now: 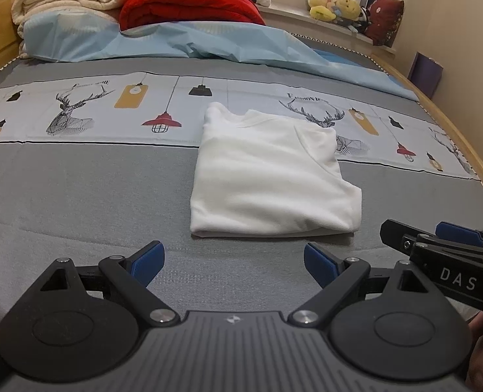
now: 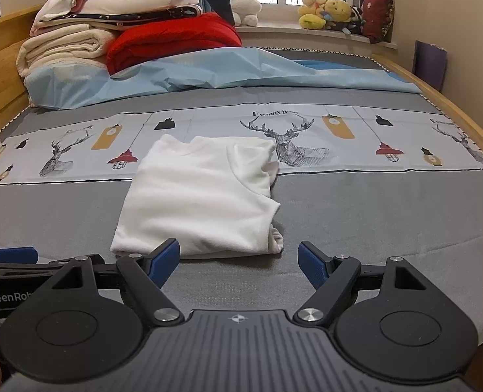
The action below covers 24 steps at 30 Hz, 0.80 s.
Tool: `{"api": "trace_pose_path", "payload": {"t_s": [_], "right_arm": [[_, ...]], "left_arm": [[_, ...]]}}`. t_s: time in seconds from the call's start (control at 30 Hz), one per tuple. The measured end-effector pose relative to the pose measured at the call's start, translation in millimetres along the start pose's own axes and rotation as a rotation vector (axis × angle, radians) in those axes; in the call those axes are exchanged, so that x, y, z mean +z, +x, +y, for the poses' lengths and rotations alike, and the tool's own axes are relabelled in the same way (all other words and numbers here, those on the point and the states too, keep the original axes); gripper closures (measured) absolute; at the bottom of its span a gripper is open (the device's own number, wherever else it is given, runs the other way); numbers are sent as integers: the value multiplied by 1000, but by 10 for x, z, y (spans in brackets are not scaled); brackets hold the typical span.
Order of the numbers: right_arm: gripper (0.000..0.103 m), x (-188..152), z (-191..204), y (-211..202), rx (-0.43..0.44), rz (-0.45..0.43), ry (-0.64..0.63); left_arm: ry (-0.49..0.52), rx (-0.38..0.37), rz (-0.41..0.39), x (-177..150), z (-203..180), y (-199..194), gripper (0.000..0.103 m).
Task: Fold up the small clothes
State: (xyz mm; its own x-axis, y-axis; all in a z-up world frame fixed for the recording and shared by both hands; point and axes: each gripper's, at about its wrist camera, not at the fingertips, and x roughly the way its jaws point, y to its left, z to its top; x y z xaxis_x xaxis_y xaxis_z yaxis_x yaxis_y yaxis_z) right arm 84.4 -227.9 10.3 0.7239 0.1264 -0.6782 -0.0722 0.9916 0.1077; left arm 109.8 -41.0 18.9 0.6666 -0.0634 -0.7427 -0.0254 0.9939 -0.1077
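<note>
- Left wrist view: white garment [image 1: 271,173] lies on the bed cover [image 1: 78,189], folded into a compact rectangle, straddling the grey band and the printed deer strip.
- Left gripper [image 1: 233,261] hovers just near of the garment's near edge, jaws spread wide, holding nothing.
- Right gripper [image 2: 238,261] likewise released, empty, apart from the cloth.
- Right wrist view: a bunched flap [image 2: 274,236] protrudes at the near right corner.
- Assessment: folding appears largely complete; tidying that corner or a final fold may remain.
</note>
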Motion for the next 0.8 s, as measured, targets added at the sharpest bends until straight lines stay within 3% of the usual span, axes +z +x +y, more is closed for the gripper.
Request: {"api": "trace_pose_path", "payload": {"t_s": [0.8], "right_arm": [[23, 5, 11, 1, -3, 7, 3]], "left_arm": [[-9, -6, 11, 0, 25, 25, 8]]}}
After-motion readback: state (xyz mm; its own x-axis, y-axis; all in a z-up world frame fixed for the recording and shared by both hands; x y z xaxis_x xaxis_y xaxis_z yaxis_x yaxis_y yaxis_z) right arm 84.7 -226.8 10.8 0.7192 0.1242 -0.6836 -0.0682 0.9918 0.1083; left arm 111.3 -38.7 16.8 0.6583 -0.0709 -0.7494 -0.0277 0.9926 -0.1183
